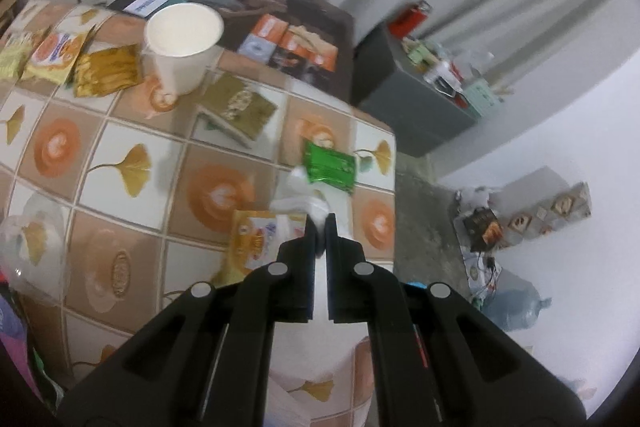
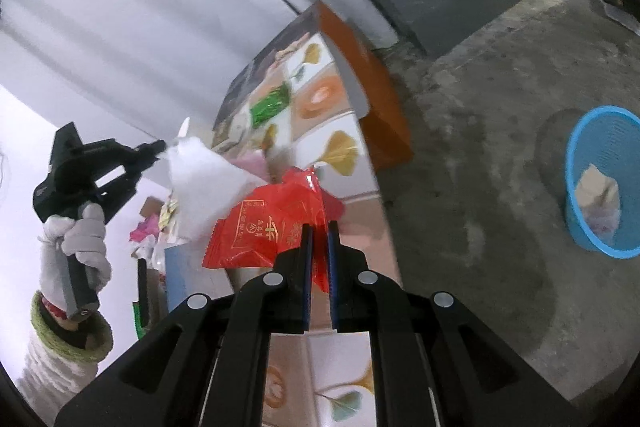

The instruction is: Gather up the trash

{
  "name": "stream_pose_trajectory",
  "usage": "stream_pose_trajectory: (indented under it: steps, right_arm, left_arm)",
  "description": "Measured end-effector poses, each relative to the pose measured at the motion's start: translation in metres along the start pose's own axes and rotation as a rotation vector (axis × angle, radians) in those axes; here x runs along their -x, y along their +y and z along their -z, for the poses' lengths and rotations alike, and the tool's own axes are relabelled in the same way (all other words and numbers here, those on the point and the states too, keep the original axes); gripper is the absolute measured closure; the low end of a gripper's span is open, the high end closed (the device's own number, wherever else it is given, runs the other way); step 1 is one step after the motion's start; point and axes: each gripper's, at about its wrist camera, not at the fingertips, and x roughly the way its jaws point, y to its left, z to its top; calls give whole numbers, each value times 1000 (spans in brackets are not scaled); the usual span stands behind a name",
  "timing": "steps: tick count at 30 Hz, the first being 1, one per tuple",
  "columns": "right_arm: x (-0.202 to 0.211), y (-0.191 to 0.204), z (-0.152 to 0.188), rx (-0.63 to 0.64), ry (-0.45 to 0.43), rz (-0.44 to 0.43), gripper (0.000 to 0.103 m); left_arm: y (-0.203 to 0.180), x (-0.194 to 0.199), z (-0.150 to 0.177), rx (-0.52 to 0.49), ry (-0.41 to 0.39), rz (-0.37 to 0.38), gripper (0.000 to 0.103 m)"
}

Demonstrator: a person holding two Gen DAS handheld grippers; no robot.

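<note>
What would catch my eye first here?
Probably the red wrapper pinched in the right gripper, bright against the patterned table. Beside it, the left gripper holds white tissue aloft. A blue basket waits on the floor to the right.

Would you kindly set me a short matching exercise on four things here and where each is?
Things:
1. red plastic wrapper
2. white crumpled tissue
3. white paper cup
4. blue plastic basket

Places:
A. on the floor
B. in the left gripper
C. standing on the tiled tabletop
D. in the right gripper

Pairs: 1-D, 2-B, 3-C, 4-A
</note>
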Motion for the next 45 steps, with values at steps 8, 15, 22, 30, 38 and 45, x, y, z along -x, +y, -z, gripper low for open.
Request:
stream_pose_trajectory:
  steps: [8,15,22,30,38,45]
  right_arm:
    - [-32,34,-9,53,54,-34,96]
    - [-37,41,-33,9,1,-58,96]
    - [-49,24,-64,-151,-55,-47,96]
    - [-94,47,-61,-69,38,36,96]
    - [-109,55,-50,-4,73,86,96]
    - [-101,68,-46,52,84,34,96]
  left_arm:
    - [14,-4,-3,27,21,3,100]
    - [9,5,1,-20,30,43,100]
    - [-6,19,19,-148,46,79,100]
    - [-25,29,35,-277,50,129,100]
    - [-30,32,37,-314,40,158,100]
    - [-34,33,40,-337,41,173,100]
